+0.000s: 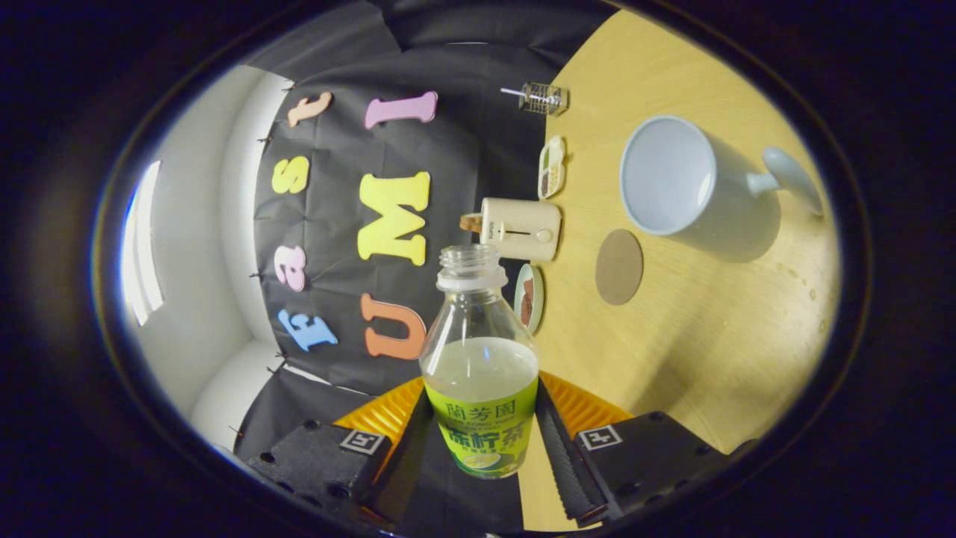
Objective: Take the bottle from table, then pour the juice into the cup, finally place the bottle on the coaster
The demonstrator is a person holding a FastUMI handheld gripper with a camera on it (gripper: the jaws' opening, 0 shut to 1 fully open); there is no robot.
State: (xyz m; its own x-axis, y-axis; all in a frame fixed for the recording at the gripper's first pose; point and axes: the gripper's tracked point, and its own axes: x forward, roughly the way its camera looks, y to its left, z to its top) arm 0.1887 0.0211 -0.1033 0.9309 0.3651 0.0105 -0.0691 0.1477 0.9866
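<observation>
Gripper view: my claw [482,433] is clamped on the uncapped bottle [480,373], both fingers pressing its labelled body, tilted so the mouth turns toward the cup [691,183]. The coaster [619,267] lies bare near the cup, evidently reserved for set-down after pouring.

You are working in a staged booth set up like a small home kitchen corner, not a real room. A black cloth [448,149] hangs as the back wall against plain white walls [202,299], and the pale wood desk [709,336] carries household props: a mug [687,179], a coaster [619,267], a small cream appliance [520,229], snack dishes [552,166] and a wire rack [541,98].
</observation>
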